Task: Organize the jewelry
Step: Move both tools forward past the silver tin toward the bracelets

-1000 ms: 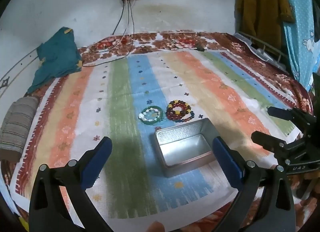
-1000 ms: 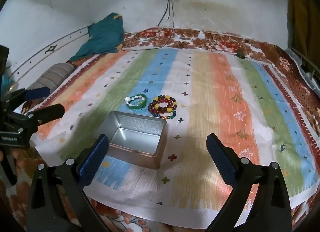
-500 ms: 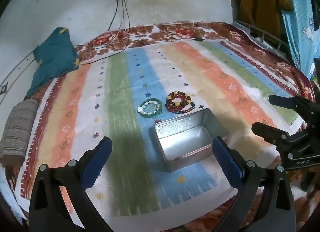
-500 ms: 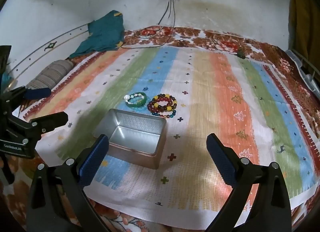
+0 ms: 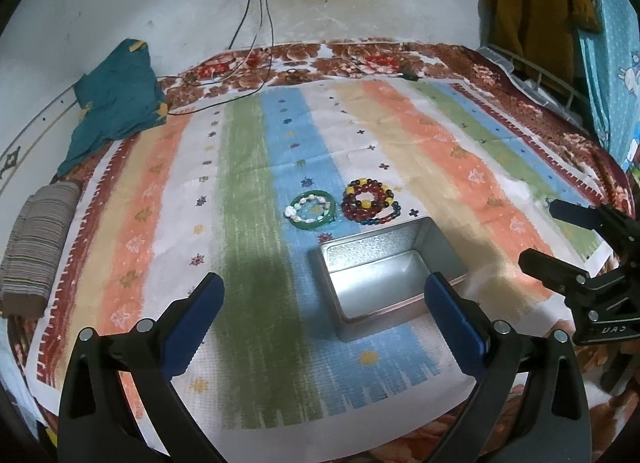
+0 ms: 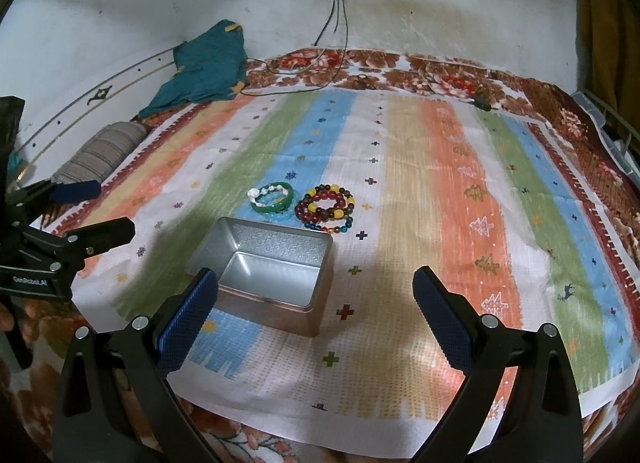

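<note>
- Covering the bed, a striped cloth (image 6: pixel 440 167) carries every task item; its soft, wrinkled surface could let beads snag or shift.
- Metal tin (image 6: pixel 272 275) sits open and empty, nearest both grippers.
- Left gripper (image 5: pixel 320 303) and right gripper (image 6: pixel 316 295) hover with fingers spread wide, holding nothing.
- Red-and-yellow bead bracelets (image 6: pixel 325 208) lie stacked just behind the tin; a pinch may lift only one strand.
- Green bangle with white beads (image 6: pixel 271 199) lies beside them, likely to slip from smooth pads.

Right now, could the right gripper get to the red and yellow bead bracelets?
Probably yes. The right gripper is open and holds nothing, and the bead bracelets lie exposed on the striped cloth, past the far side of the open tin, which it could pass beside or above.
</note>
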The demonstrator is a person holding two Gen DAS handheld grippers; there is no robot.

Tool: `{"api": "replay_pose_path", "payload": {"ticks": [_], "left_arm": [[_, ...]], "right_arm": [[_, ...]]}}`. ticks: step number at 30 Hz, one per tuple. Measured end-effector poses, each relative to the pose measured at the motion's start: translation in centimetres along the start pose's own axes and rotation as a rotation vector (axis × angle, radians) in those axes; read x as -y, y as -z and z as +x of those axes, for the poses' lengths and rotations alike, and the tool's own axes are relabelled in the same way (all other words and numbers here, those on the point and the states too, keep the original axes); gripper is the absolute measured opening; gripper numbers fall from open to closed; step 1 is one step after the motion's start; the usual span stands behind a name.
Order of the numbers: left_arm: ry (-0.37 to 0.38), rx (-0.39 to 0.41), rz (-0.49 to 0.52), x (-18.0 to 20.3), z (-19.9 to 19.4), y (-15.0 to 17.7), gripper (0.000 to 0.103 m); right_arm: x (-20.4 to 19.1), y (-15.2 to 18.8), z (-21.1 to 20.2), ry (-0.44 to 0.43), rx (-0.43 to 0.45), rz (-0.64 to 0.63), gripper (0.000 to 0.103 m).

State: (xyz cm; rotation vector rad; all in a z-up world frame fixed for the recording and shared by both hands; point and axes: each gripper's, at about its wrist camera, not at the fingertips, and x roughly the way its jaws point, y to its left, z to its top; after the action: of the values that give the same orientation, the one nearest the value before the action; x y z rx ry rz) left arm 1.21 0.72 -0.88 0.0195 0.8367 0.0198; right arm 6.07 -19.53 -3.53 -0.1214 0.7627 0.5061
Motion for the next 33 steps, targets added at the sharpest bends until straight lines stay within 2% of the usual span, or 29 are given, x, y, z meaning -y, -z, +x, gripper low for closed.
{"api": "replay_pose_path", "payload": {"ticks": [33], "left_arm": [[-0.074, -0.05, -0.019, -1.4, 1.3, -0.3, 0.098]], "right_arm": [[0.8, -0.6, 1.5, 0.014, -0.03, 0.027, 0.099]]}}
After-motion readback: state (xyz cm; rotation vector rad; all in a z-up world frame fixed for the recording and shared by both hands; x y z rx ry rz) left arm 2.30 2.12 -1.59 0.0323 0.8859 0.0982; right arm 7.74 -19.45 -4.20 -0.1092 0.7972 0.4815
